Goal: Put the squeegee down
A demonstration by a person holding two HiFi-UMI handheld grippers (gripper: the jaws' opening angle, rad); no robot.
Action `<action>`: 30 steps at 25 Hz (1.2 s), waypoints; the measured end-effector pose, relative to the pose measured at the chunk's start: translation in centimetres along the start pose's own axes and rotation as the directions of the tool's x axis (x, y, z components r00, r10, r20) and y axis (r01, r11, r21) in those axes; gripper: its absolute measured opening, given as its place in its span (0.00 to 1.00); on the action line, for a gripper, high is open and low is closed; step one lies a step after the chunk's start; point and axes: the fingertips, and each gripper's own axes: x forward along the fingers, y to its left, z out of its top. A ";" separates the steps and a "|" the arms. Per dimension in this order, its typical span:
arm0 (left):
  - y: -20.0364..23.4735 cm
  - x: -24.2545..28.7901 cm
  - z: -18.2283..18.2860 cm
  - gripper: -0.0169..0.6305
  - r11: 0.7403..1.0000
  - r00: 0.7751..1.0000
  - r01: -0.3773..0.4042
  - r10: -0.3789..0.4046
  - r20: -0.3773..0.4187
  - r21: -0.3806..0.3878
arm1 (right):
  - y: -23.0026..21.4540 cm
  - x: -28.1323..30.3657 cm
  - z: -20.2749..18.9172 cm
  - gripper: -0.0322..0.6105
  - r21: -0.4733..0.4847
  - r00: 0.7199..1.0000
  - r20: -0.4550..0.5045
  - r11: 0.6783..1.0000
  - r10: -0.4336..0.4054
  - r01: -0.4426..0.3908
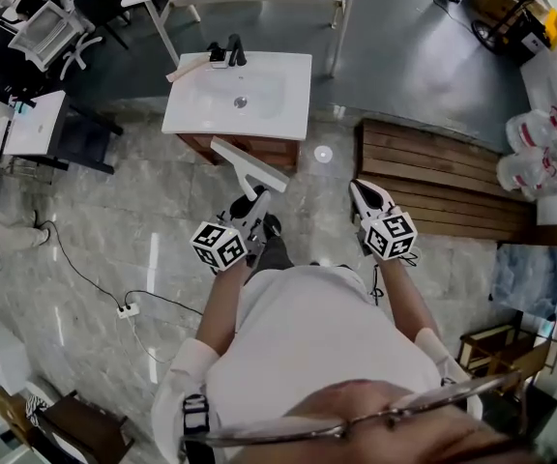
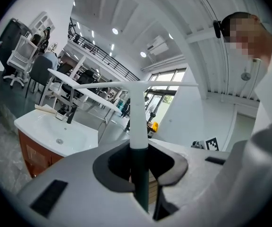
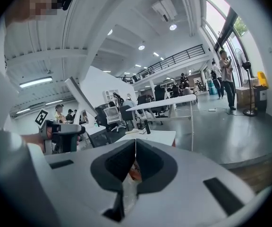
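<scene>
Rising above the left tongs [image 2: 138, 162], the squeegee [image 2: 138, 112] is clamped there by its handle; the right tongs [image 3: 135, 162] are pressed together.

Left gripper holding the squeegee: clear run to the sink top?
Likely yes. The left gripper clamps the squeegee, and only floor separates it from the sink, whose right rim looks bare.

Squeegee [image 2: 138, 122] handle's lower end, out of sight.

White on white
The squeegee [image 1: 249, 165] is showing white, dark-gripped; the sink [image 1: 293, 75], twelve o'clock, is gleaming white.
</scene>
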 end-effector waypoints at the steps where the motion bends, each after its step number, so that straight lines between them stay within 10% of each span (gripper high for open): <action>1: 0.9 0.4 0.6 0.13 1.000 1.000 0.002 -0.002 -0.003 0.001 | -0.1 1.1 0.4 0.06 0.002 1.000 -0.002 1.000 -0.003 0.003; 15: 13.3 5.6 7.2 0.13 0.995 0.991 0.096 -0.095 -0.091 0.003 | -0.2 13.8 4.0 0.06 0.025 0.994 -0.023 0.994 -0.105 0.105; 30: 17.3 10.7 8.7 0.13 0.991 0.980 0.125 -0.129 -0.150 -0.035 | -3.7 17.6 5.6 0.06 0.056 0.983 -0.051 0.983 -0.174 0.177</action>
